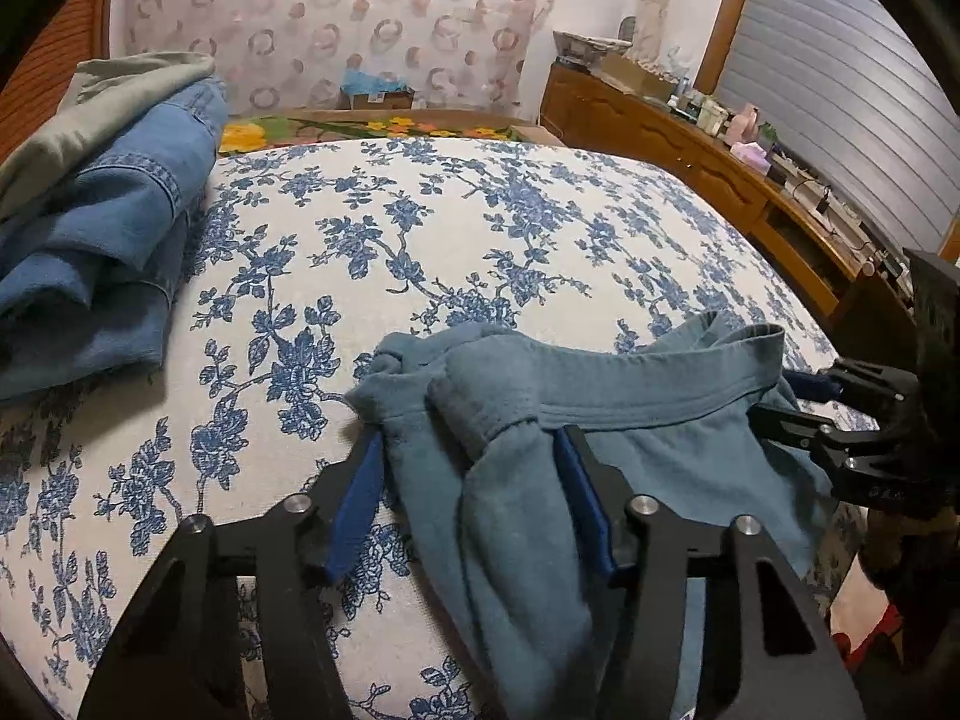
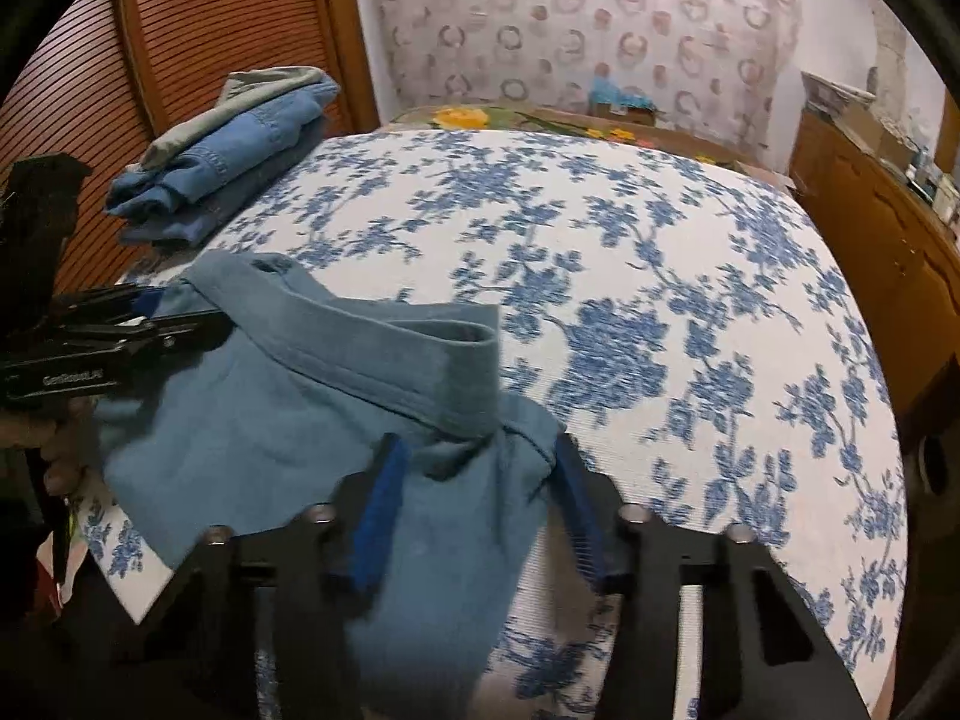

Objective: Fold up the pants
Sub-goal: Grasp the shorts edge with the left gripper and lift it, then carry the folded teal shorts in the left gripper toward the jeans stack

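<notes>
Left wrist view only: a wooden dresser (image 1: 690, 144) along the right wall with small clutter on top, a grey slatted shutter (image 1: 840, 96) behind it, and the right gripper (image 1: 798, 399) seen side-on at the right edge.
Right wrist view only: a brown louvred door (image 2: 198, 42) at the far left, and the left gripper (image 2: 180, 318) seen side-on at the left edge with the person's fingers (image 2: 57, 450) under its handle.
Both views: a bed cover (image 1: 480, 228) in white with blue flowers, a stack of folded clothes (image 1: 108, 210) at its far left, and ring-patterned wallpaper (image 1: 336, 18) beyond.
Left jaws: roughly half open; a bunched corner of the pants (image 1: 528, 420) sits between the blue pads (image 1: 360, 504). The cloth lies against the right pad, but whether both pads press on it I cannot tell.
Right jaws: also about half open; the waistband end and cloth below it fill the gap between the pads (image 2: 384, 510). The cloth reaches both, but a firm pinch cannot be made out.
Pants, place: at the near edge of the bed, between the two grippers, with cloth hanging down over the edge.
Pants, look: faded teal-blue cotton, rumpled. The stitched waistband (image 2: 384, 348) runs across from one gripper to the other and stands up in a loop at its right end; the left corner is twisted into a knot-like wad.
</notes>
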Demonstrator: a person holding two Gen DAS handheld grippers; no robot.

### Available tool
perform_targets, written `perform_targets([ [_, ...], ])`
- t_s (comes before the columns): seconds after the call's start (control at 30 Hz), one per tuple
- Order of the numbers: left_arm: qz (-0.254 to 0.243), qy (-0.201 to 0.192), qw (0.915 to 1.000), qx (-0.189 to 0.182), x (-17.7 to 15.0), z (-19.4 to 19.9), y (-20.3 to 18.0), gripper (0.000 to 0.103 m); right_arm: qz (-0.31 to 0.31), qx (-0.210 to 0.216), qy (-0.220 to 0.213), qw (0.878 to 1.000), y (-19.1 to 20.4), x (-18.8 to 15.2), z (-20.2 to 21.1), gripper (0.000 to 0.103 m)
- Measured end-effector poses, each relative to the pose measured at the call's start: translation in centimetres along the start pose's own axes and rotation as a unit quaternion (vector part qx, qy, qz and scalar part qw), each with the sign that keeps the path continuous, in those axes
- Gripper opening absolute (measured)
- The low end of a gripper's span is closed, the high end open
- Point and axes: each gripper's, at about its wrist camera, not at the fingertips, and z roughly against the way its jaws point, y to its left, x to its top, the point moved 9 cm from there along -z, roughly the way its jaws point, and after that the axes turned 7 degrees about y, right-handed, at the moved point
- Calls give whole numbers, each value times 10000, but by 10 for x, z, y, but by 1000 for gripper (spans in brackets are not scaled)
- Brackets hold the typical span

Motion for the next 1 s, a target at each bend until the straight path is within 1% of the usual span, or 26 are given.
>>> perform_targets([
  [0.03,8,6,10000,-62,0,0,-1,46,8,89,-6,10000,2,0,0,30],
  [0.07,20,5,10000,-92,1,0,-1,37,0,197,-7,9998,3,0,0,22],
  [0.1,32,11,9999,-169,1,0,-3,29,-9,295,-10,9996,3,0,-1,19],
  [0.13,43,-8,9998,-216,2,2,-4,25,-3,351,-31,9994,3,0,-1,15],
  [0.2,18,-145,9997,-201,3,10,-8,20,-1,411,-122,9991,3,0,2,13],
  [0.33,-50,-418,9990,-176,8,30,-15,18,-81,550,-392,9977,1,4,17,11],
  [0.67,-272,-1033,9943,60,31,82,-28,18,94,439,-1023,9937,10,18,58,11],
  [0.8,-339,-1185,9922,181,41,94,-28,18,197,391,-1191,9919,13,27,69,11],
  [1.0,-382,-1253,9909,306,56,96,-20,18,304,397,-1333,9898,14,44,73,11],
])
